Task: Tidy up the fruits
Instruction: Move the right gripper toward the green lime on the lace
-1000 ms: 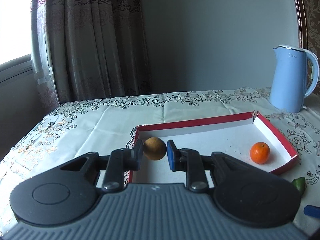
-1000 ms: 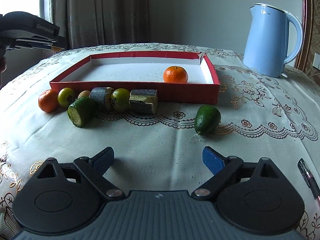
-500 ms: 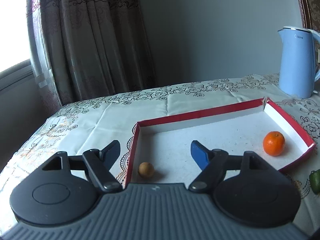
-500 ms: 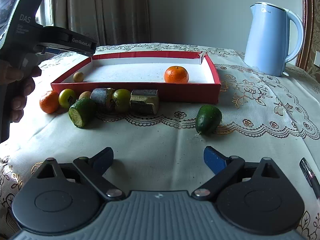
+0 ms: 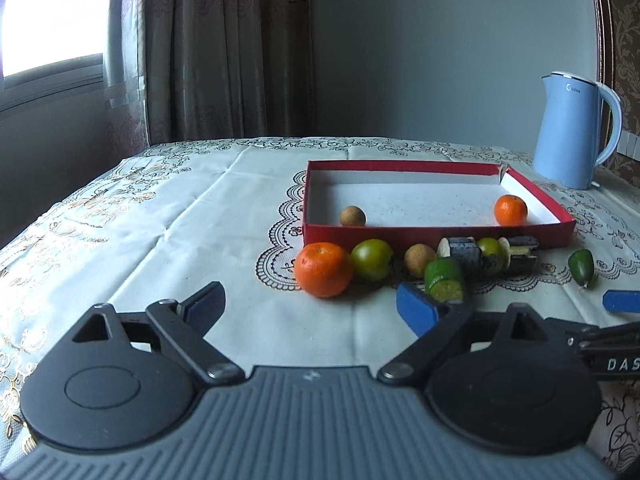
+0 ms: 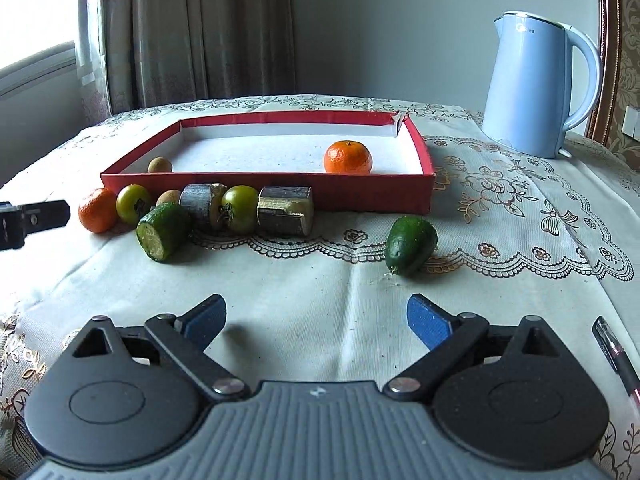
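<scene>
Left wrist view: the left hand-held gripper (image 5: 310, 300) is seen with its jaws opening and nothing between them, poised low over the table (image 5: 180, 216). A red tray (image 5: 436, 236) is shown on the lace cloth, a small brown longan (image 5: 352, 216) resting in its near left corner and a mandarin (image 5: 510, 209) near its right end. Just outside the tray's front wall, a row of loose fruit is gathered: a second mandarin (image 5: 323, 269) touching a green round fruit (image 5: 372, 259), another longan (image 5: 419, 260), a cut green piece (image 5: 444, 285) and dark cut chunks (image 5: 464, 254). A pale blue kettle (image 5: 572, 130) is stood well behind.

Right wrist view: the right hand-held gripper (image 6: 316, 318) is held spread and empty above bare cloth. A whole green fruit (image 6: 411, 245) is seen lying alone, apart from the row. A pen (image 6: 618, 356) is glimpsed at the right edge.

The mandarins are judged light, slightly soft and prone to rolling, best taken across the widest middle with gentle pressure. The cut pieces are thought likely to be slippery at their faces and better gripped by the skin.
</scene>
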